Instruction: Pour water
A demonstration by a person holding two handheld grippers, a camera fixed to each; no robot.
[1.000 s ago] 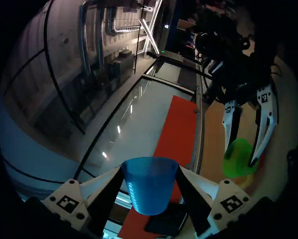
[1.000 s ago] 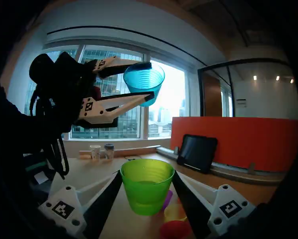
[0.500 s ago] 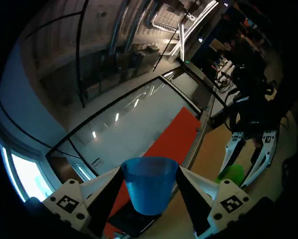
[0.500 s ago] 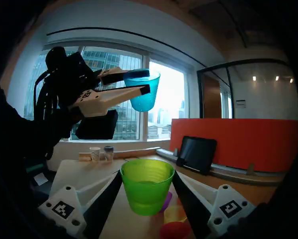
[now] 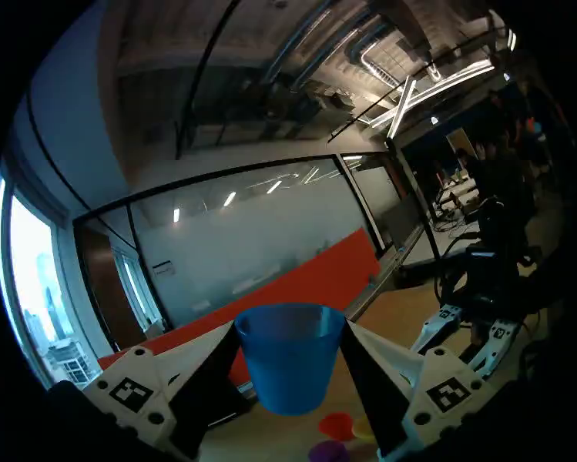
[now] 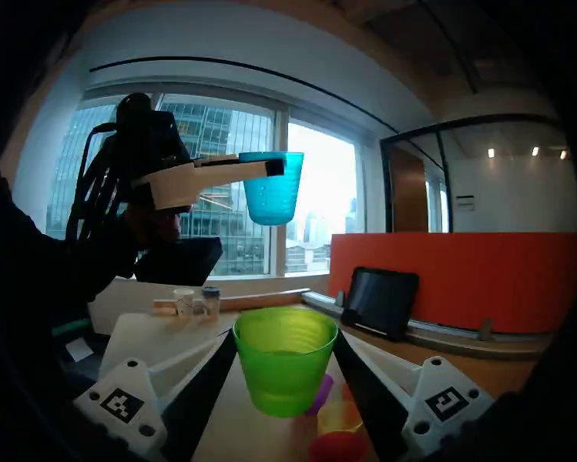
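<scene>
Left gripper (image 5: 290,331) is clamping an upright blue cup (image 5: 290,369) | right gripper (image 6: 286,339) is clamping a green cup (image 6: 285,373) | blue cup is hovering higher.

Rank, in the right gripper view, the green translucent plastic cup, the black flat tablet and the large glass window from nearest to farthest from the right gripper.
1. Green translucent plastic cup: held in the right gripper itself.
2. Black flat tablet: ahead, to the right.
3. Large glass window: at the back, left of centre.
</scene>
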